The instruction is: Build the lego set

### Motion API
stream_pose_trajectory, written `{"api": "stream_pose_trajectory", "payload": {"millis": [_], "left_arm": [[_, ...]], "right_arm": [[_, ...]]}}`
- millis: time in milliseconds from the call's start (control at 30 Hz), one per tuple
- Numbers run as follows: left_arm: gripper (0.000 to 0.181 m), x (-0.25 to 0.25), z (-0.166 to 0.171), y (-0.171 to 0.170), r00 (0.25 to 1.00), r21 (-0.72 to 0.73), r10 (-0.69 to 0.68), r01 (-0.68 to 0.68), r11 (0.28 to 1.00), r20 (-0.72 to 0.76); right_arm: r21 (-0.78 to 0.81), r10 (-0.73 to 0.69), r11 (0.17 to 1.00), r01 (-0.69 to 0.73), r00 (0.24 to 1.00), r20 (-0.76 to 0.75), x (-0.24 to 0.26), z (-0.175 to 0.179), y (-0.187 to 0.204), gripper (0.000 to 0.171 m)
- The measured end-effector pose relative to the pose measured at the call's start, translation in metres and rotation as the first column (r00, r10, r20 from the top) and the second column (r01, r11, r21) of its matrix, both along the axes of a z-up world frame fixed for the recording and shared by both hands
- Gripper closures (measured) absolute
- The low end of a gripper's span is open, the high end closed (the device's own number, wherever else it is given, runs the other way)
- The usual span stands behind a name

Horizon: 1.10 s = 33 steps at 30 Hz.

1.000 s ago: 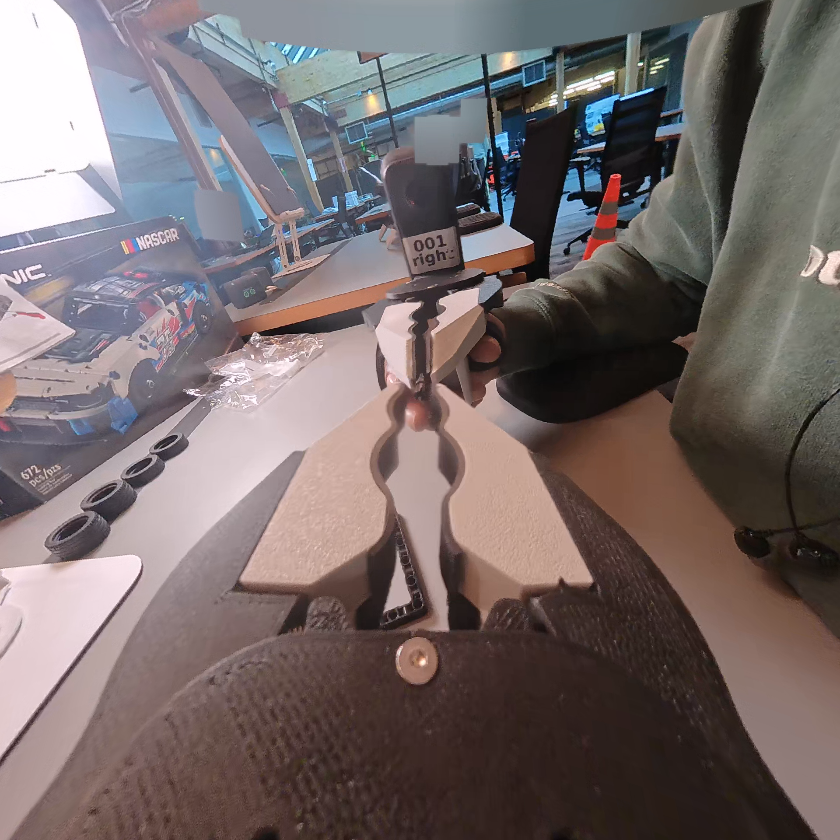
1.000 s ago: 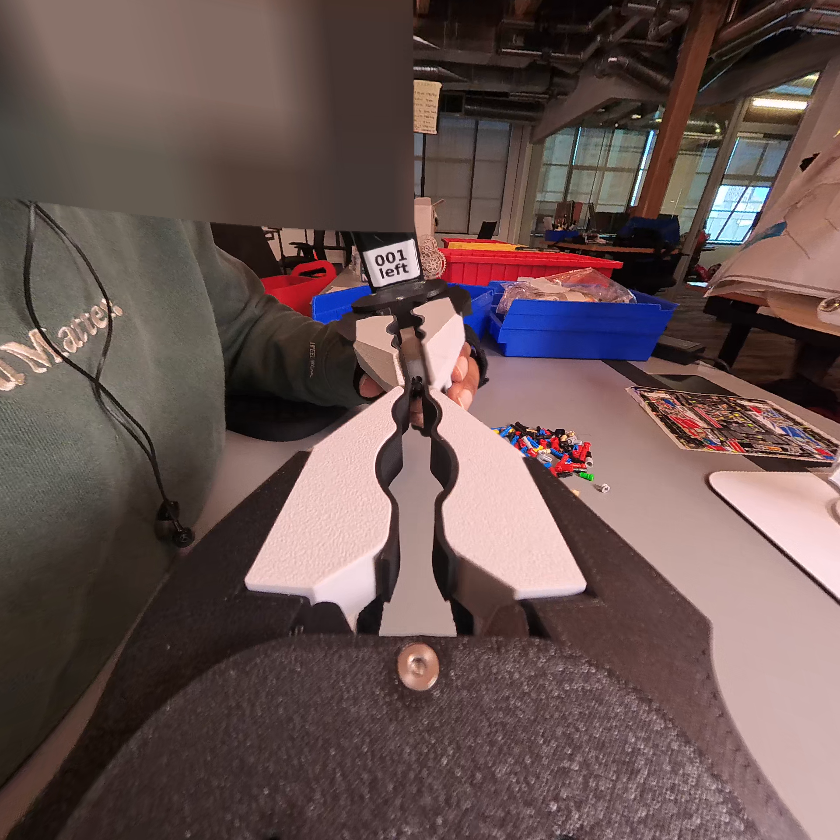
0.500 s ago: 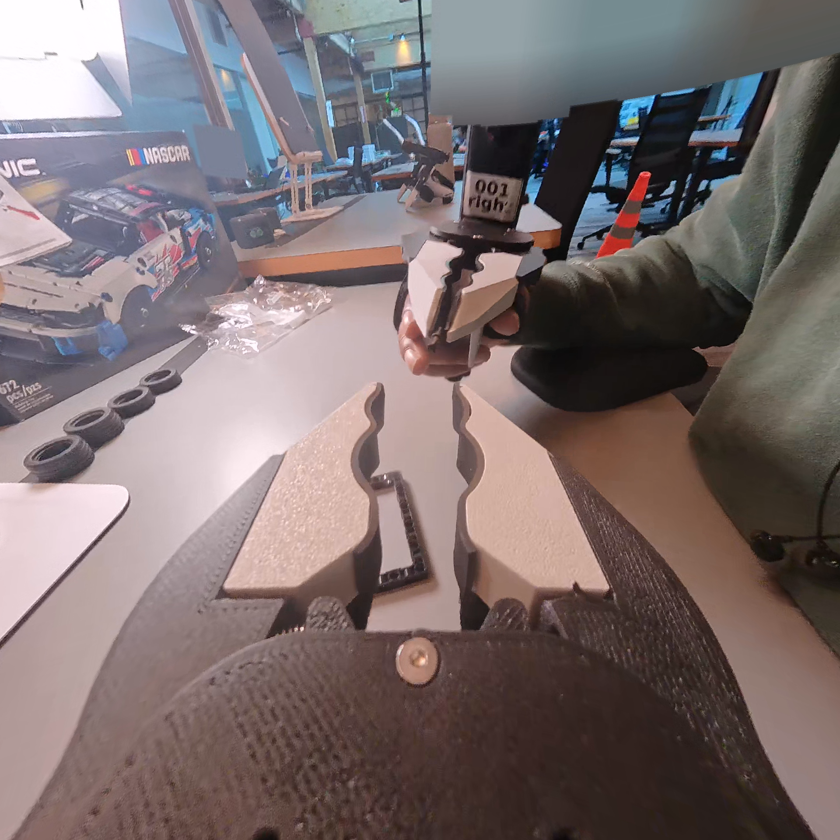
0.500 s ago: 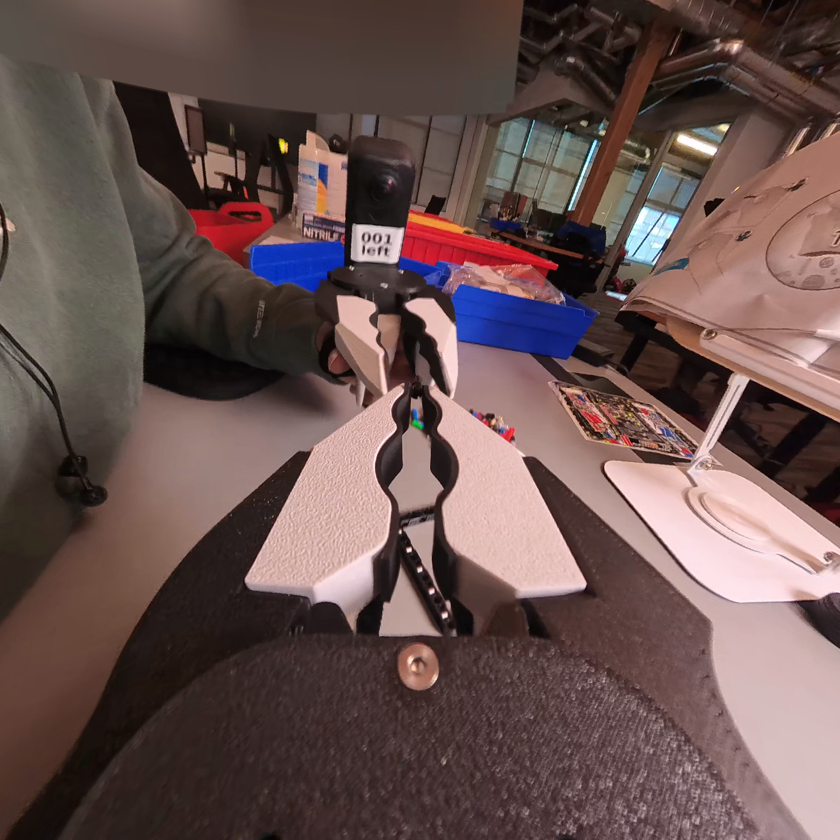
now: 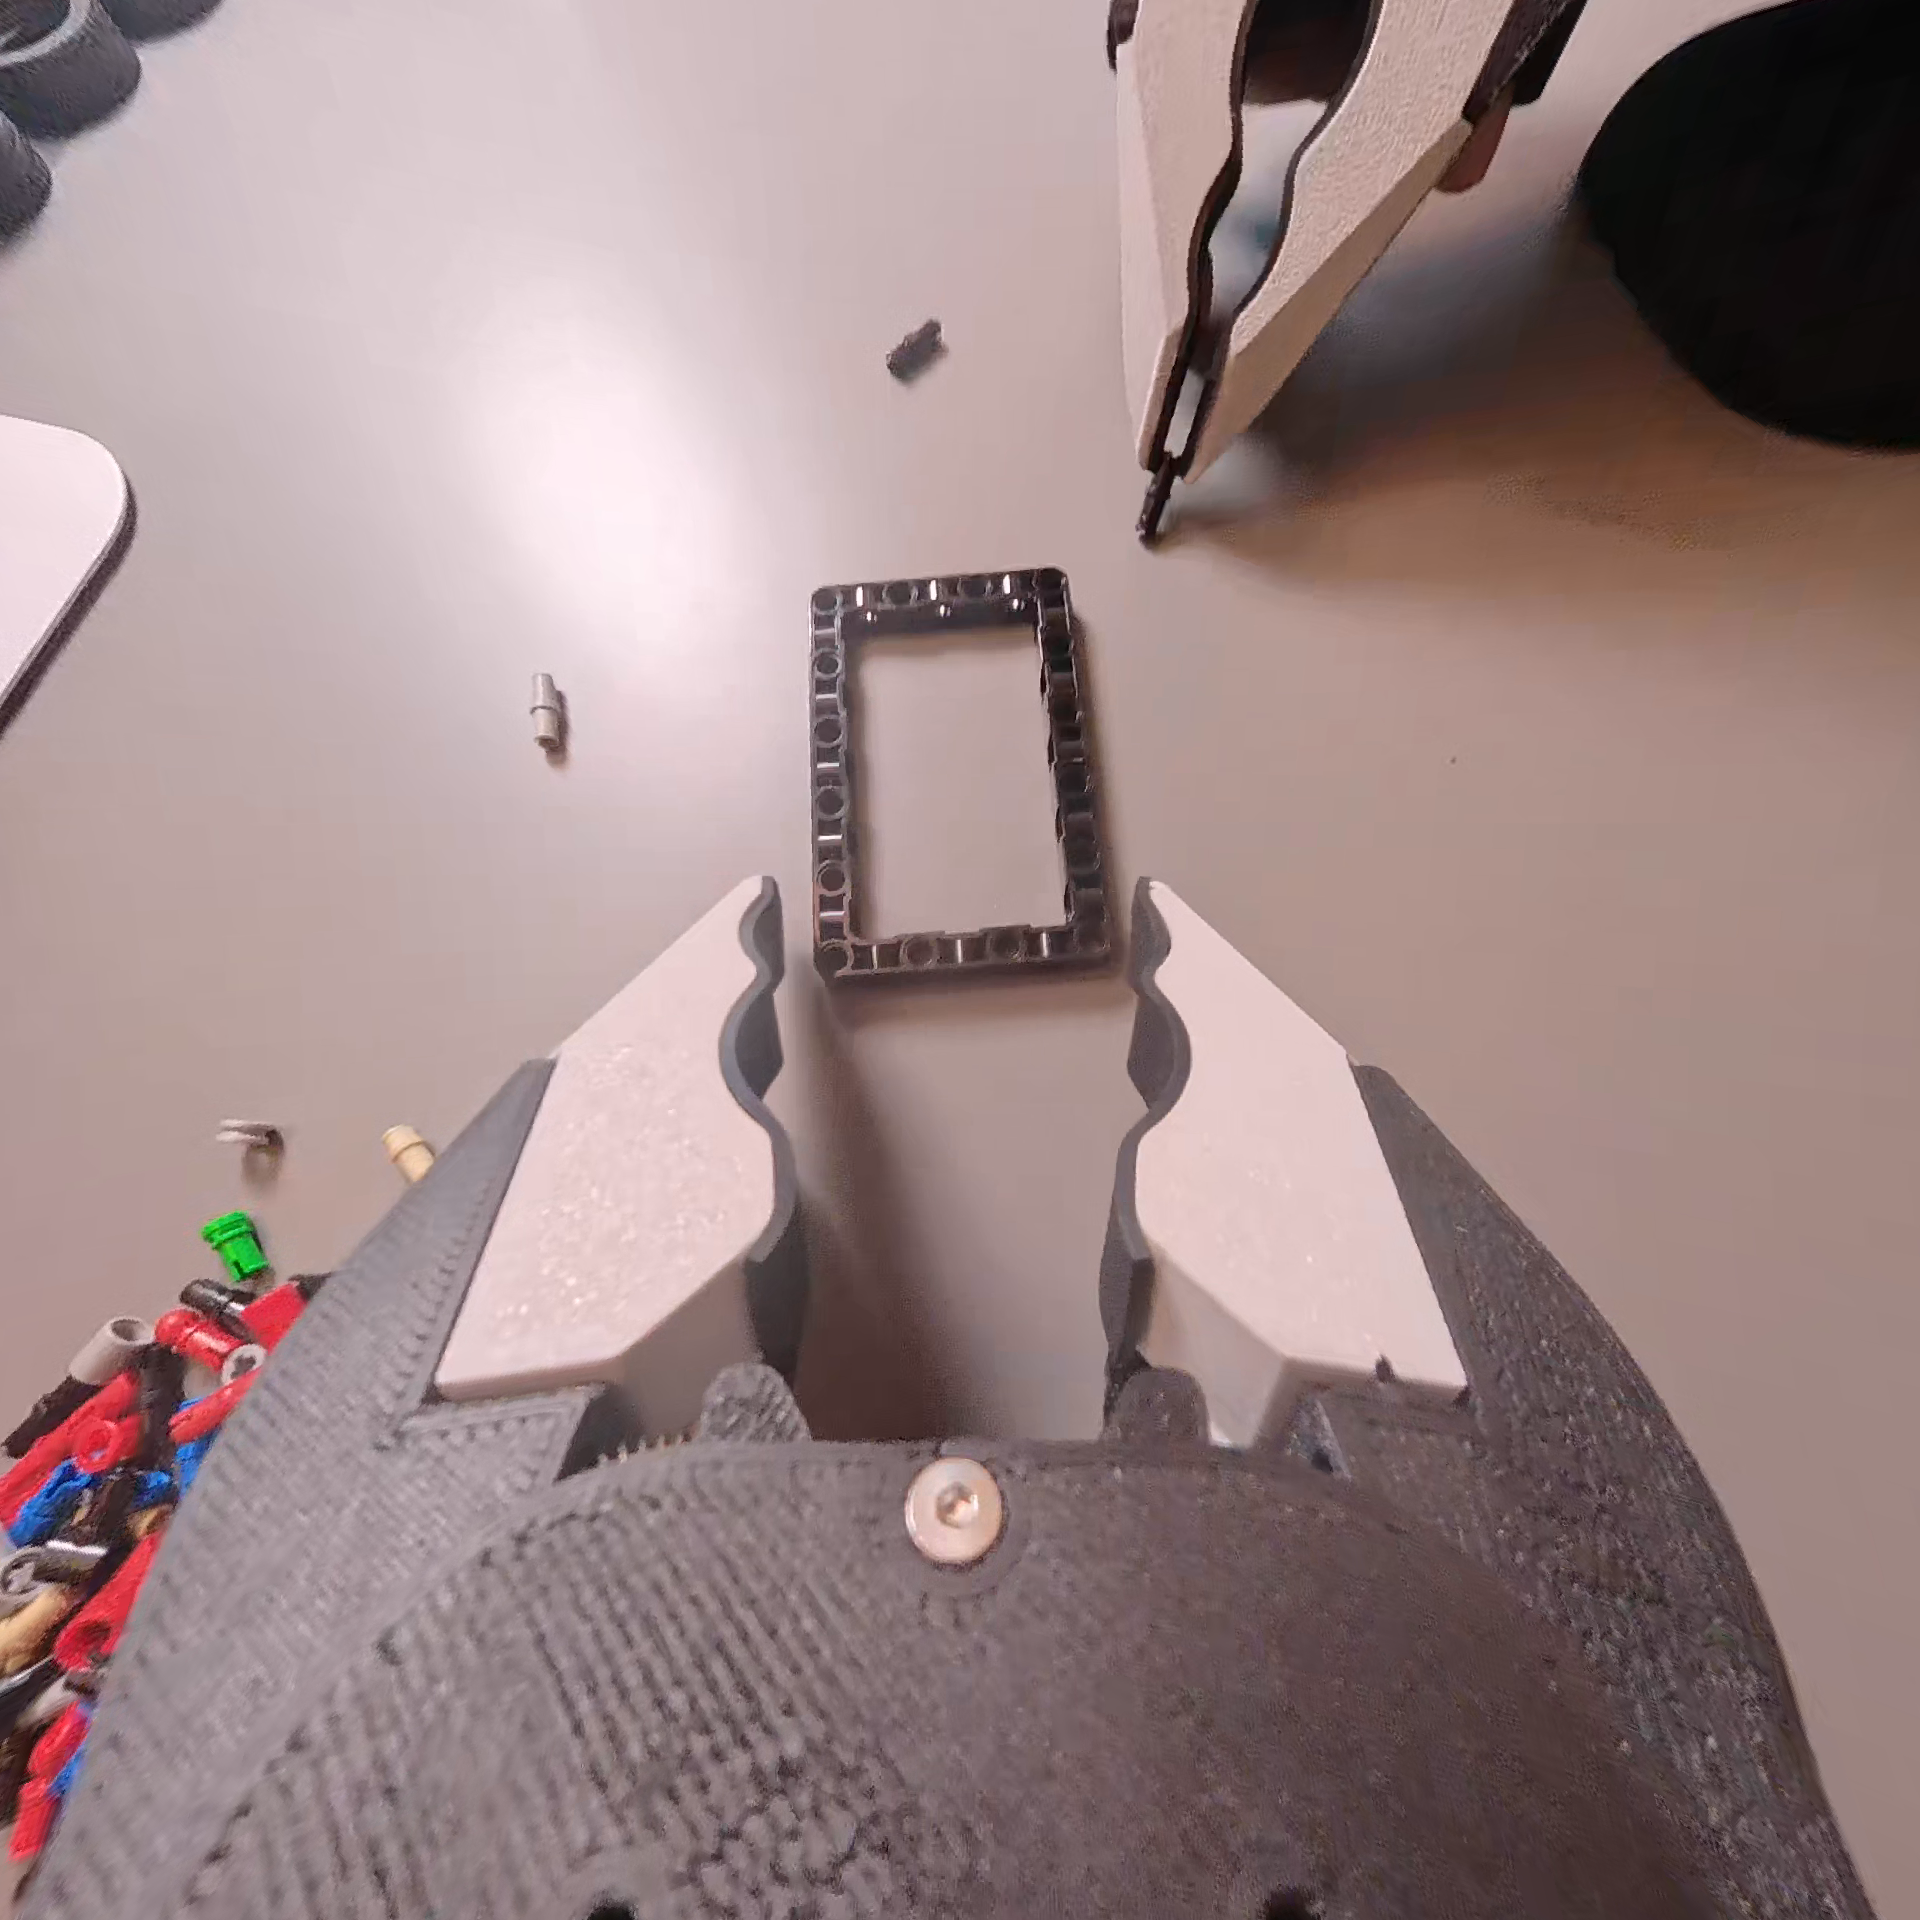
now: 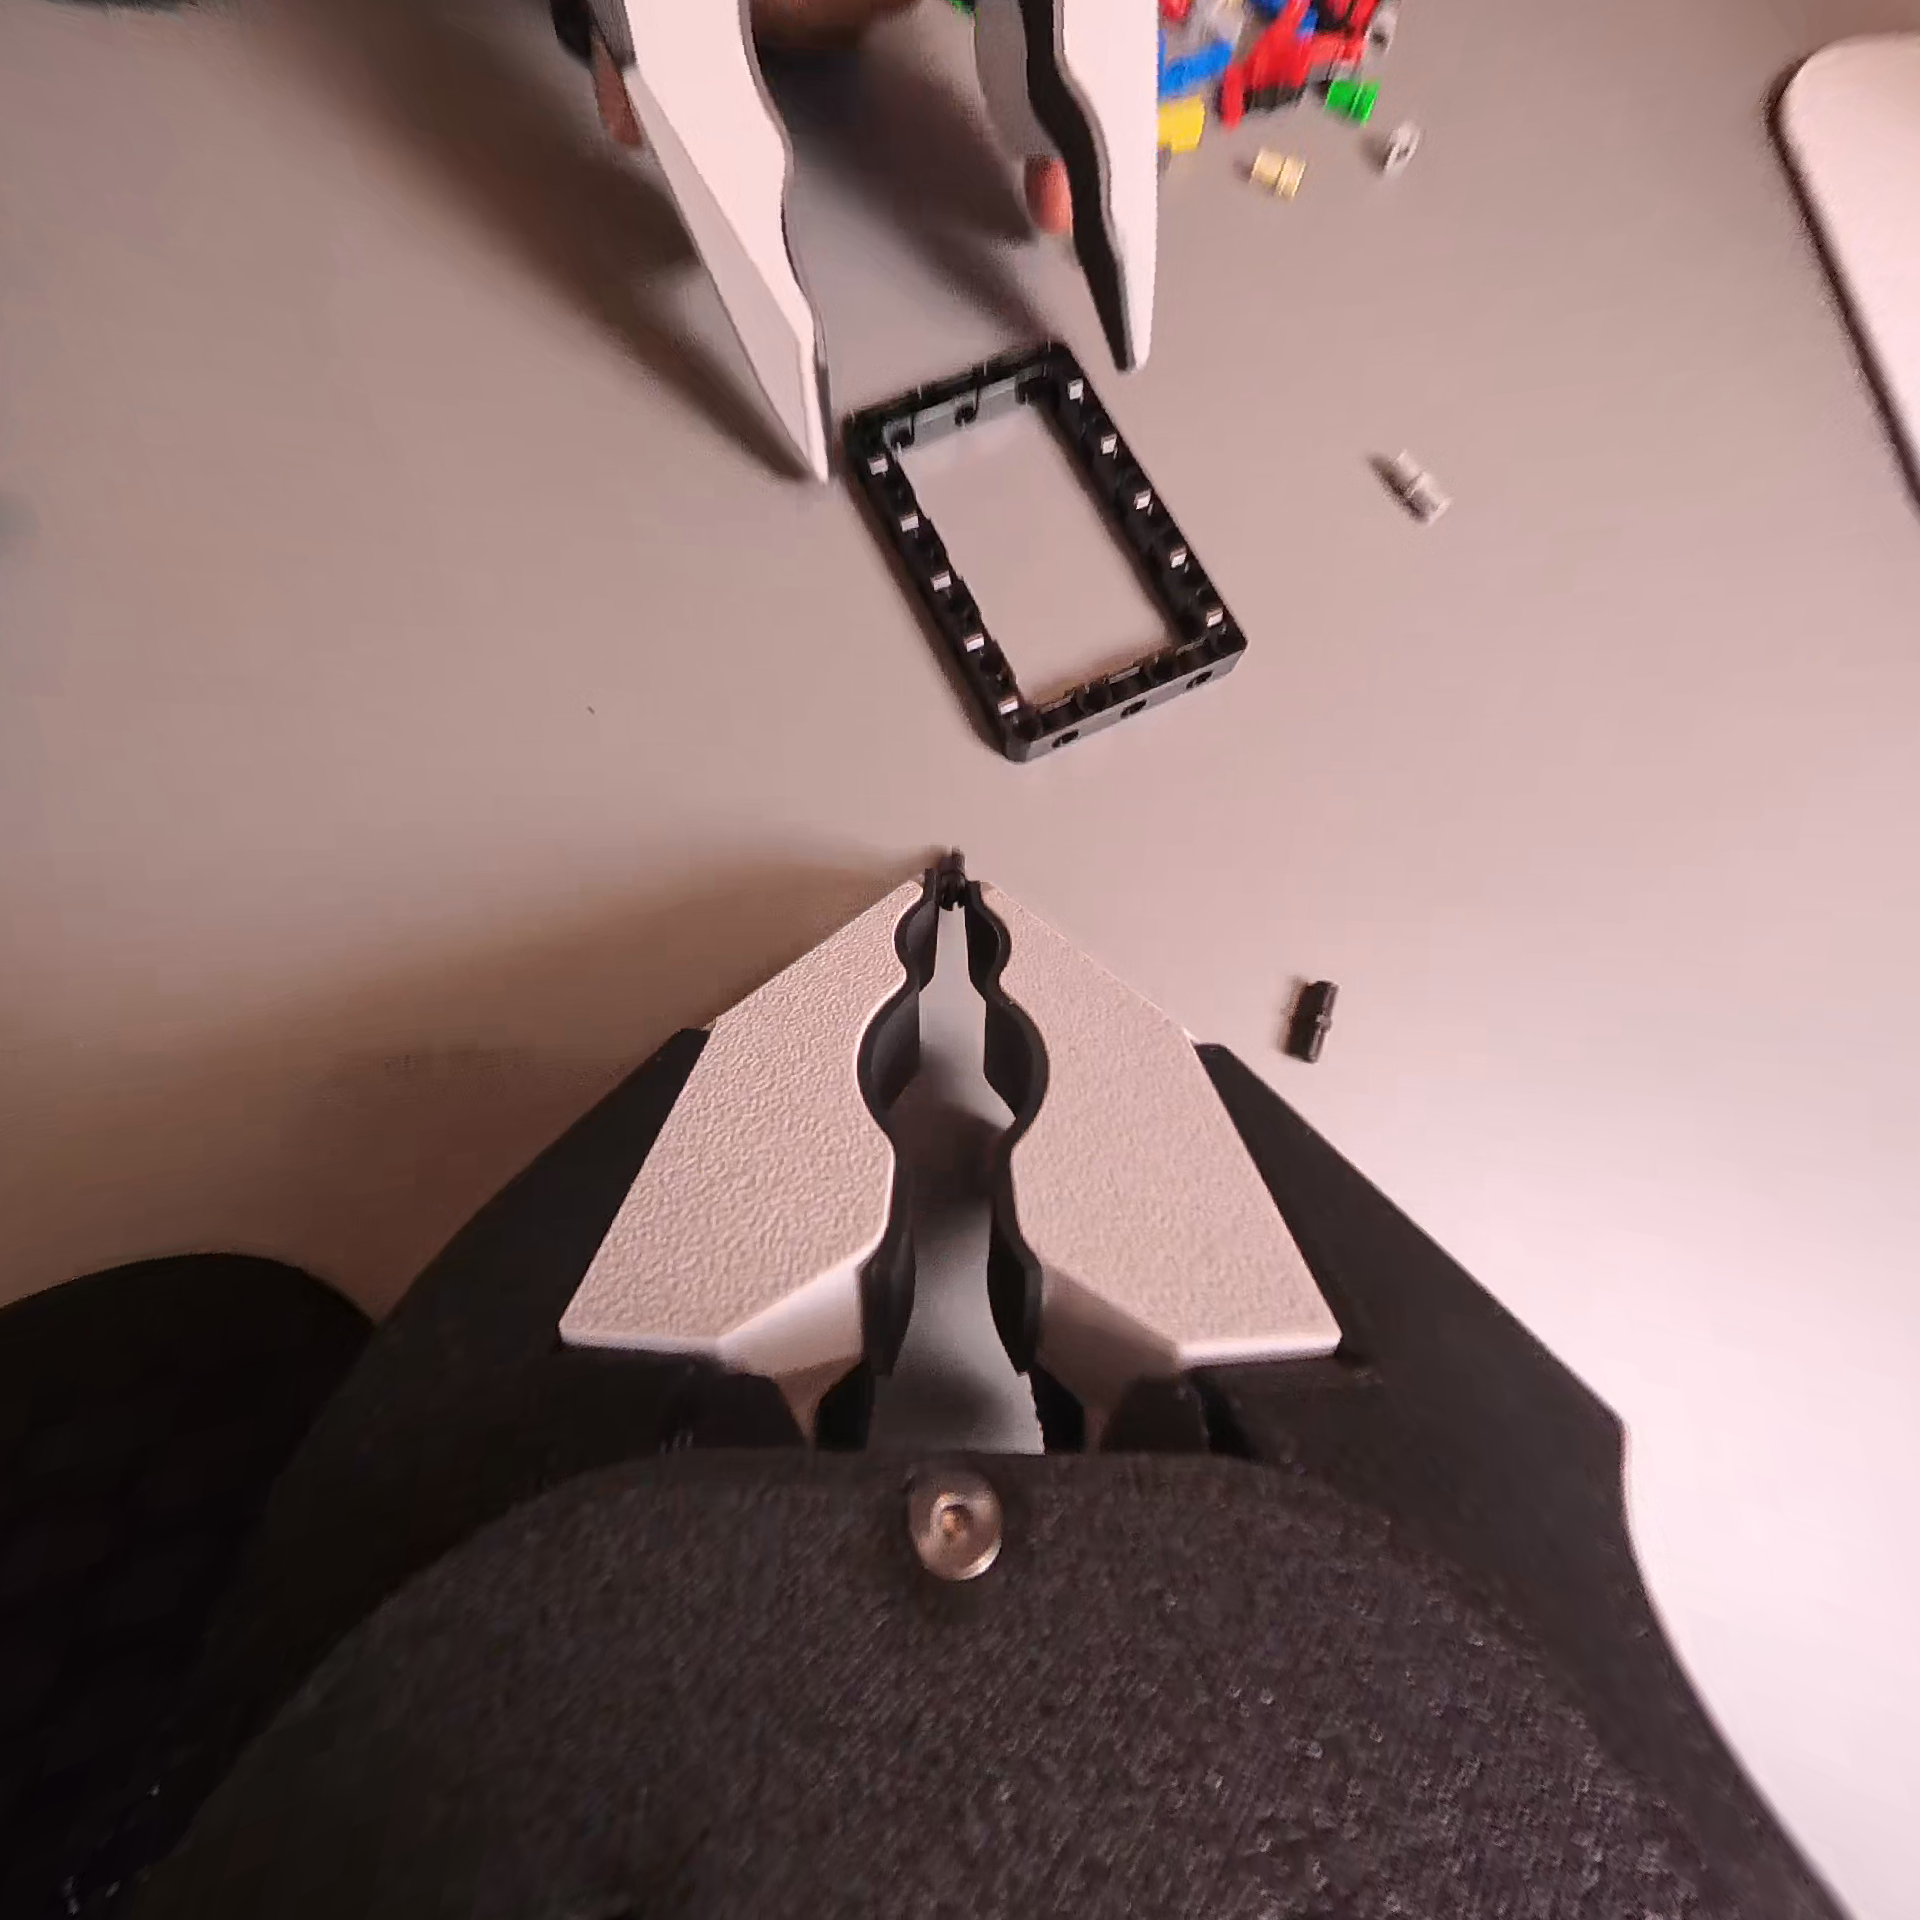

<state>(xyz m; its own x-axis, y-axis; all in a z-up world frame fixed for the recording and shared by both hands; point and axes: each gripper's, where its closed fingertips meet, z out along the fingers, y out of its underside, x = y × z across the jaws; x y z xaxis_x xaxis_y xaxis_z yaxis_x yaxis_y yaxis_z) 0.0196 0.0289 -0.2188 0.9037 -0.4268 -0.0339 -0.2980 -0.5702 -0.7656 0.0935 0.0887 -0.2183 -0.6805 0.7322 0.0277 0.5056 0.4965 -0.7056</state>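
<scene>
Grey tabletop (image 5: 1455, 831), both cameras looking down. Black rectangular frame (image 5: 956, 774) flat on table, just ahead of left gripper (image 5: 956, 904), fingers spread wide, nothing held, tips either side of frame's near end. Right gripper (image 6: 951, 894) beyond frame's other end, fingers pinched together on small black pin (image 5: 1155, 509), pin poking out past tips, seemingly touching or nearly touching table, blur makes it hard to say. Loose black pin (image 5: 916, 346) and grey pin (image 5: 544, 710) lying apart from frame. Heap of red, blue, green small parts (image 5: 114, 1382) at left gripper's left side. Tan pin (image 5: 405, 1151) near heap. White plate edge (image 5: 62, 561) further left. Tyres (image 5: 62, 62) in far corner.
</scene>
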Motion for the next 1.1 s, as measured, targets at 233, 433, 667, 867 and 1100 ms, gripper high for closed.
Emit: {"api": "stream_pose_trajectory", "payload": {"millis": [233,433,667,867,1100], "left_arm": [[0.124,-0.004,-0.005,-0.001,1.000,-0.010,-0.001,0.001,1.000,-0.007],[0.124,-0.004,-0.004,-0.001,1.000,-0.002,-0.012,0.012,1.000,-0.006],[0.124,0.001,-0.004,-0.006,0.997,0.002,-0.077,0.077,0.997,-0.002],[0.124,0.002,-0.004,-0.006,0.995,0.002,-0.098,0.098,0.995,-0.003],[0.124,0.001,-0.005,-0.005,0.996,0.003,-0.087,0.087,0.996,-0.008]], "right_arm": [[0.052,0.001,0.999,-0.003,0.999,0.038,-0.001,-0.003,0.001,0.158],[0.046,-0.064,0.997,0.062,0.998,0.026,0.018,0.009,0.017,0.151],[0.009,-0.262,0.965,0.262,0.965,-0.009,0.046,0.001,0.026,0.154],[-0.019,-0.316,0.949,0.316,0.947,-0.058,0.047,0.004,0.020,0.152],[-0.037,-0.372,0.928,0.372,0.928,-0.003,0.028,0.003,0.021,0.154]]}}
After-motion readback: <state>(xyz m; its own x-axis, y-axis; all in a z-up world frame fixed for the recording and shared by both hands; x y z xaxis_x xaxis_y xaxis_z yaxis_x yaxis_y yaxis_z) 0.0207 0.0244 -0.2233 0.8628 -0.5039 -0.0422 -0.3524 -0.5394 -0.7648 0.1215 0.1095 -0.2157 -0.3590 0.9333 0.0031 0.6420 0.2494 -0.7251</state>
